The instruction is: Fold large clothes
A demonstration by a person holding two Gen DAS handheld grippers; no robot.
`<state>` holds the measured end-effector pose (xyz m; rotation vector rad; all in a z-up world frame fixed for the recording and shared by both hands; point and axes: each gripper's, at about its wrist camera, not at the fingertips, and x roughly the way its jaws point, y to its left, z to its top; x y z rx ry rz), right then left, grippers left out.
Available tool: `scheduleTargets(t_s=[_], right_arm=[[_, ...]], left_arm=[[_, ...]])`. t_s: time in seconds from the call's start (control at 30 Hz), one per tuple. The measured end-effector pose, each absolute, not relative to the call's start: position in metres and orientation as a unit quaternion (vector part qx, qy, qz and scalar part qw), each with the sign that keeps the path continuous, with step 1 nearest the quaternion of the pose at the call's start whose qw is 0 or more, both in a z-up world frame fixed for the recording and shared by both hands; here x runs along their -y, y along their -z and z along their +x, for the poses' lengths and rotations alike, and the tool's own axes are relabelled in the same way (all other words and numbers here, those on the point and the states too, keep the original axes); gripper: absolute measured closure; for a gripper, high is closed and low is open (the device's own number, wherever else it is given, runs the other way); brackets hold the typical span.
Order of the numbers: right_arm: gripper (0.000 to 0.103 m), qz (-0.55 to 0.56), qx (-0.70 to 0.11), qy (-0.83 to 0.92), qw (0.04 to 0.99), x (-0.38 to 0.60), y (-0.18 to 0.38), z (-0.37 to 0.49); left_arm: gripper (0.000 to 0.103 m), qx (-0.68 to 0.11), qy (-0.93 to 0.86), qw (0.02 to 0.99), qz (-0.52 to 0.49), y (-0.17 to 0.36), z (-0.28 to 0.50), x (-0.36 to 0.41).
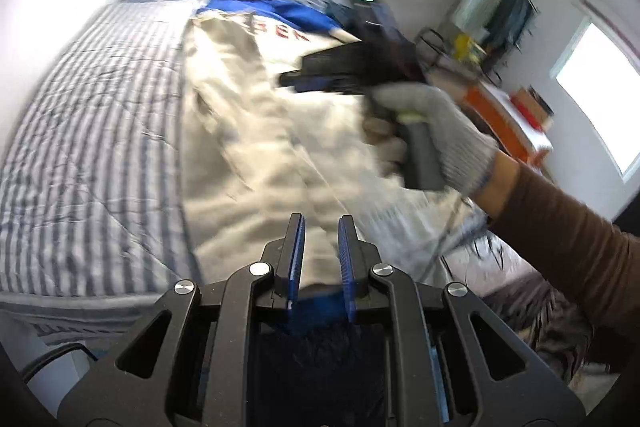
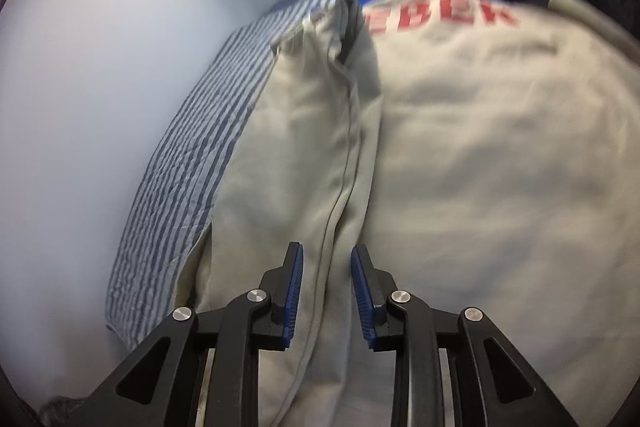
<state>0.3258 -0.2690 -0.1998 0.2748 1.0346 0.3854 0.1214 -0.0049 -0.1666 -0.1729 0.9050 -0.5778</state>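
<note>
Lying flat on the striped bedsheet [image 1: 80, 131], the cream jacket [image 2: 460, 167] with its blue yoke, spread for folding; left gripper [image 1: 321, 225] hovering slightly parted, pinching nothing; right gripper [image 2: 326, 253] straddling a sleeve seam, parted, not pressing; only the left view showing the gloved hand [image 1: 436, 131] and cluttered desk [image 1: 516, 115].
</note>
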Motion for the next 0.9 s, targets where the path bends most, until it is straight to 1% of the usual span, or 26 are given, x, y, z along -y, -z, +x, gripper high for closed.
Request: scheduleTargets(t_s=[0.17,0.27,0.33,0.37,0.4,0.43,0.53,0.6,0.63,0.7,0.77,0.83,0.9], right_arm=[[0.076,0.122,-0.440,-0.191,0.869,0.277,0.175,0.348],[0.076,0.115,-0.461,-0.200,0.857,0.273,0.175,0.361],[0.075,0.113,-0.475,-0.222,0.844,0.272,0.182,0.359],[0.073,0.107,-0.479,-0.227,0.841,0.268,0.184,0.359],[0.068,0.096,-0.480,-0.228,0.841,0.266,0.186,0.356],[0.065,0.089,-0.483,-0.230,0.840,0.264,0.190,0.355],[0.065,0.088,-0.495,-0.227,0.834,0.262,0.201,0.357],[0.065,0.092,-0.500,-0.217,0.833,0.264,0.204,0.358],[0.065,0.096,-0.499,-0.218,0.833,0.266,0.202,0.358],[0.065,0.102,-0.491,-0.220,0.836,0.270,0.196,0.359],[0.065,0.102,-0.486,-0.219,0.840,0.272,0.191,0.361],[0.065,0.102,-0.480,-0.216,0.844,0.275,0.184,0.367],[0.065,0.106,-0.475,-0.214,0.847,0.276,0.180,0.374]], left_arm=[[0.089,-0.453,0.240,0.853,-0.094,0.183,0.140,0.005],[0.089,-0.465,0.242,0.847,-0.089,0.188,0.140,0.008],[0.082,-0.478,0.253,0.837,-0.088,0.191,0.134,0.009],[0.070,-0.484,0.261,0.831,-0.090,0.196,0.136,0.013],[0.062,-0.487,0.269,0.826,-0.090,0.200,0.132,0.015],[0.062,-0.490,0.274,0.823,-0.087,0.206,0.129,0.018],[0.062,-0.529,0.294,0.785,-0.135,0.237,0.139,0.034],[0.062,-0.538,0.308,0.774,-0.131,0.247,0.139,0.044],[0.062,-0.533,0.311,0.778,-0.119,0.243,0.136,0.046],[0.062,-0.525,0.332,0.773,-0.129,0.228,0.131,0.040],[0.062,-0.496,0.329,0.792,-0.136,0.206,0.125,0.024],[0.062,-0.458,0.303,0.829,-0.104,0.181,0.122,0.007],[0.062,-0.434,0.271,0.856,-0.077,0.170,0.123,-0.002]])
